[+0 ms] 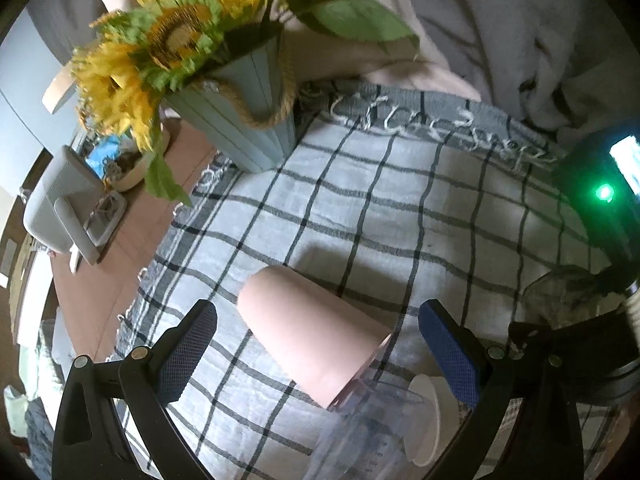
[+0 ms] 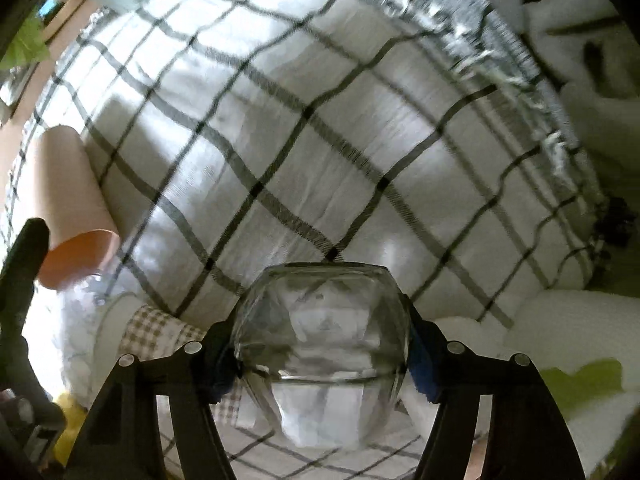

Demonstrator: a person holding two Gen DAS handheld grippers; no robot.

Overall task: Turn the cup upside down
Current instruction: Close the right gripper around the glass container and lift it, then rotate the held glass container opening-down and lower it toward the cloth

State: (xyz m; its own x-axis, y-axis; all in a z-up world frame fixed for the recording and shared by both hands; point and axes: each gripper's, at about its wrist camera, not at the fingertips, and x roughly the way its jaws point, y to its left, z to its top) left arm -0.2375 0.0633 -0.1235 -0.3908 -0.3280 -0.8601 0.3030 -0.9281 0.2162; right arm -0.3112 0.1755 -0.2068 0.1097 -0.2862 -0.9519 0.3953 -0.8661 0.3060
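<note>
Glass cup (image 2: 322, 344) sits clamped between the right claw (image 2: 320, 354); left claw (image 1: 318, 344) gapes around a pink cup (image 1: 312, 336).

I see two cups. The pink cup (image 1: 310, 334) is plain, matte and handleless, and it lies on its side on the checked cloth (image 1: 400, 208) over the surface, closed base pointing away from my left camera and open mouth toward it. In my right view its rim (image 2: 76, 258) shows a warmer orange inside. The glass cup (image 2: 322, 344) is clear, rounded and faceted, empty as far as I can tell. It sits clamped between my right tongs (image 2: 322, 354), held off the cloth, its flat end facing away from the camera.
</note>
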